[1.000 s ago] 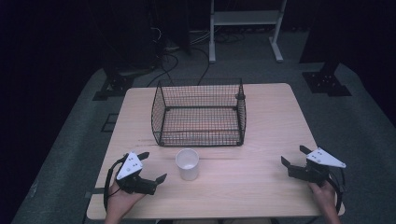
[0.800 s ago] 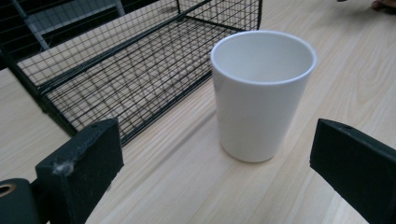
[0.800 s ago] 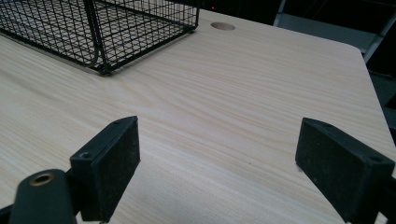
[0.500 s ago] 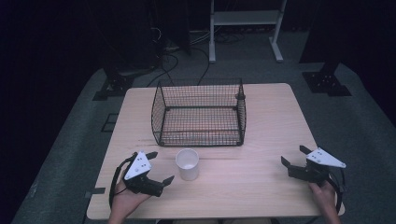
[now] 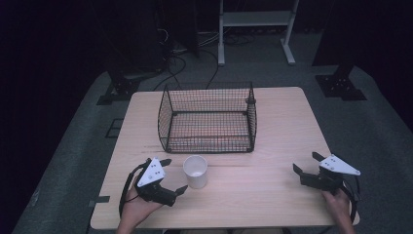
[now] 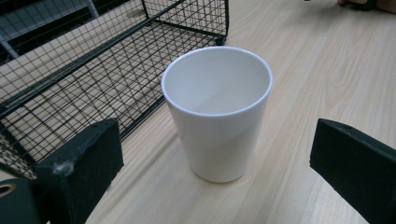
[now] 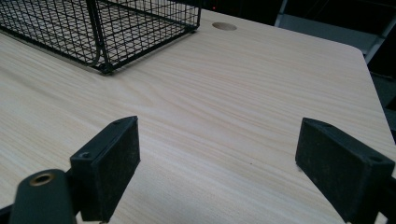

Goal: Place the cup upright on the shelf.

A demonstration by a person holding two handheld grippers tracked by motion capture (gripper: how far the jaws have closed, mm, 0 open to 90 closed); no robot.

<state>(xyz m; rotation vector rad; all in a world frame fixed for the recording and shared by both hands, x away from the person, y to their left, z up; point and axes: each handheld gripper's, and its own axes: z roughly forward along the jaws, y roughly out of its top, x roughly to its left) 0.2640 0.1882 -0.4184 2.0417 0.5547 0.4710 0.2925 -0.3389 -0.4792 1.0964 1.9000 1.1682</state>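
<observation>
On the pale wooden table (image 5: 272, 146), just in front of the black wire-mesh basket (image 5: 208, 117), stood a plain white, slightly tapered cup (image 5: 195, 171). It was upright and empty, with a smooth glossy wall, a thin rounded rim and a base narrower than its mouth; in the left gripper view the cup (image 6: 218, 112) showed no handle and no marking.

The left gripper (image 5: 170, 176), held in the person's left hand (image 5: 134, 209), lay low near the table's front edge with its jaws spread wide. The cup stood just beyond the jaw tips and apart from them, centred in the gap in the left gripper view, with neither black pad touching its wall. Behind the cup, the basket's near corner stood close but clear of it.

Well apart, toward the table's front right corner, the right gripper (image 5: 306, 165) rested in the person's right hand (image 5: 338, 207), jaws likewise wide and holding nothing, over bare wood.
</observation>
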